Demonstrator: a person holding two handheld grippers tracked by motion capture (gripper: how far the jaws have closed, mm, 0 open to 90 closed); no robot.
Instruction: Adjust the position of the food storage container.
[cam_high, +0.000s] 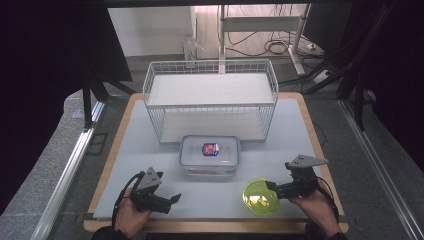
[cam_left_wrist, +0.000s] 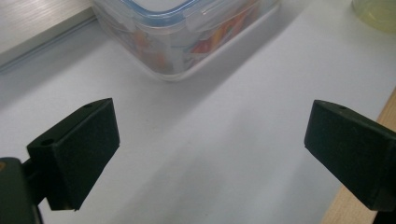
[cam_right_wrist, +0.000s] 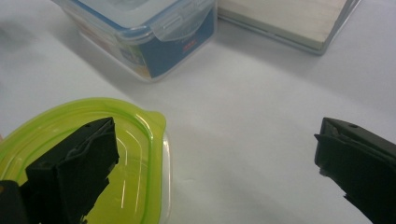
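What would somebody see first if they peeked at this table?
The bright lime-green round plastic container near the front right corner jumps out first, with the right gripper open beside it. Next comes the big white wire basket rack at the back of the white table. In front of the rack sits a clear rectangular plastic box with a blue-rimmed lid, and the left gripper waits open at the front left.

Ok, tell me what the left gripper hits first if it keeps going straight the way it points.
Most likely the clear lidded container: the left gripper, jaws open, looks along bare white mat toward its near corner, though the line may pass just beside it.
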